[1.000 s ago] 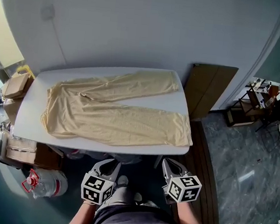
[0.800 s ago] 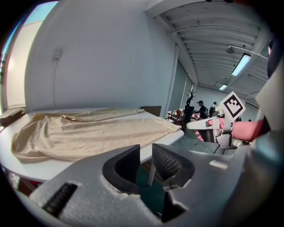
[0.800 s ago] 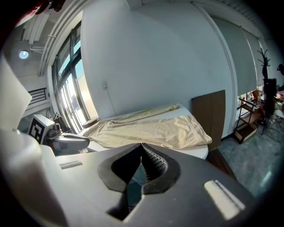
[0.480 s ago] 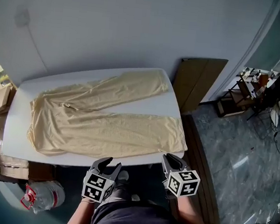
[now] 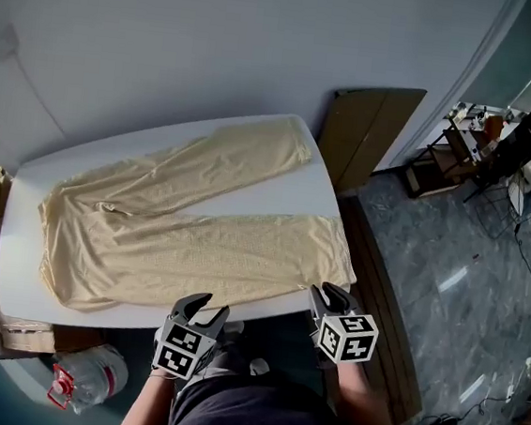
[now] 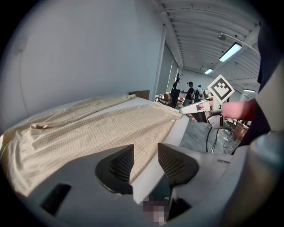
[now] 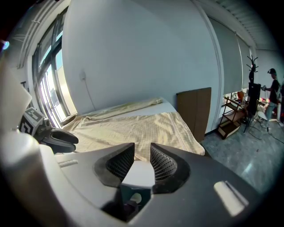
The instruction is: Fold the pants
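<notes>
Head view | pants (image 5: 180, 221) on table (image 5: 277, 194) | jug (image 5: 88, 372) on floor | left hand-held gripper (image 5: 207, 306), right hand-held gripper (image 5: 328, 292) opening, empty

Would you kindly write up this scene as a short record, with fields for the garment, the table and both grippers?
Garment: pale yellow cloth pants, spread flat, unfolded, legs toward the head view's right
Surface: white rounded table
Left gripper: at the table's near edge, jaws opening, no cloth between them
Right gripper: by the near leg's hem corner, jaws opening, nothing held
Nearby: flat brown board leaning on the wall
Fold: not started
</notes>
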Motion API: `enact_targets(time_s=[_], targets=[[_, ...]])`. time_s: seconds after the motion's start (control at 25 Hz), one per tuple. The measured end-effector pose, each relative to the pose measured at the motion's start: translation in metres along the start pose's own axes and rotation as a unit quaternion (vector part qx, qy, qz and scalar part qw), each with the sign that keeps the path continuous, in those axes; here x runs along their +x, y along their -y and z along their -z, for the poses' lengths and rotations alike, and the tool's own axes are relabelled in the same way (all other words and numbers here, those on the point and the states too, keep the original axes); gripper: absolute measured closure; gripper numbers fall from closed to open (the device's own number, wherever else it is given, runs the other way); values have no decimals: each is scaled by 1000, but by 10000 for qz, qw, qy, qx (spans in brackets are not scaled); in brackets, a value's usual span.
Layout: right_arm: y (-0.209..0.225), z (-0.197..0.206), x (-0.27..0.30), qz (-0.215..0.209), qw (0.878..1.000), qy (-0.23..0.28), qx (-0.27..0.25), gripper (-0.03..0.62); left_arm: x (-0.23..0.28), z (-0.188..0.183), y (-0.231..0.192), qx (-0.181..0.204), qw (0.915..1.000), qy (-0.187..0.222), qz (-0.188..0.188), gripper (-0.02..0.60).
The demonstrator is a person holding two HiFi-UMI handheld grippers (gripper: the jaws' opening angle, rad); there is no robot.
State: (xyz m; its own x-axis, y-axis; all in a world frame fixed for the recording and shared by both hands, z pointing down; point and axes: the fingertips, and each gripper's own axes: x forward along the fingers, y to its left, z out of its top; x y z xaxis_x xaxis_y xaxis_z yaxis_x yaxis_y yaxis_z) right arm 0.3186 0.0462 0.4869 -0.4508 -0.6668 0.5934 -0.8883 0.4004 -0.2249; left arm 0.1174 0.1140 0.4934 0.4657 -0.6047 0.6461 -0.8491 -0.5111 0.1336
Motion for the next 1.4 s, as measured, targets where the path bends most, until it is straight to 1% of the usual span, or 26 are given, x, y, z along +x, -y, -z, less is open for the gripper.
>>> enact_targets(time_s=[0.16,0.28,0.4,0.48,0.56,0.68,0.84,0.92,1.16,1.2,1.28,1.32,1.4], targets=[[15,-2,10,286,9996,-53,-26,469,7,7,-2,180,9993,-286,139,402],[28,-2,14,520,9986,-70,11,450,10,11,-4,173,9989,-401,189,390],[33,0,20,586,9981,-155,51,440,14,13,-9,151,9986,-471,186,388],[31,4,26,643,9976,-271,-52,425,16,17,-12,147,9980,-583,209,388],[31,6,29,761,9957,-430,-292,426,19,21,-13,167,9972,-693,230,388],[32,9,33,858,9926,-647,-565,431,20,21,-14,191,9970,-726,209,397],[34,9,33,824,9923,-789,-492,434,22,22,-16,204,9974,-669,168,436],[34,10,33,810,9922,-827,-468,447,22,23,-17,184,9975,-669,139,450],[31,10,35,791,9918,-865,-511,523,21,25,-15,234,9975,-663,104,490],[31,10,36,790,9917,-882,-496,535,21,26,-15,215,9975,-666,100,501],[29,9,37,769,9920,-898,-444,562,21,27,-18,118,9977,-665,107,548],[27,7,37,754,9924,-883,-411,570,20,27,-21,56,9977,-661,122,562],[24,0,37,728,9934,-809,-360,575,20,24,-25,-11,9981,-603,133,565]])
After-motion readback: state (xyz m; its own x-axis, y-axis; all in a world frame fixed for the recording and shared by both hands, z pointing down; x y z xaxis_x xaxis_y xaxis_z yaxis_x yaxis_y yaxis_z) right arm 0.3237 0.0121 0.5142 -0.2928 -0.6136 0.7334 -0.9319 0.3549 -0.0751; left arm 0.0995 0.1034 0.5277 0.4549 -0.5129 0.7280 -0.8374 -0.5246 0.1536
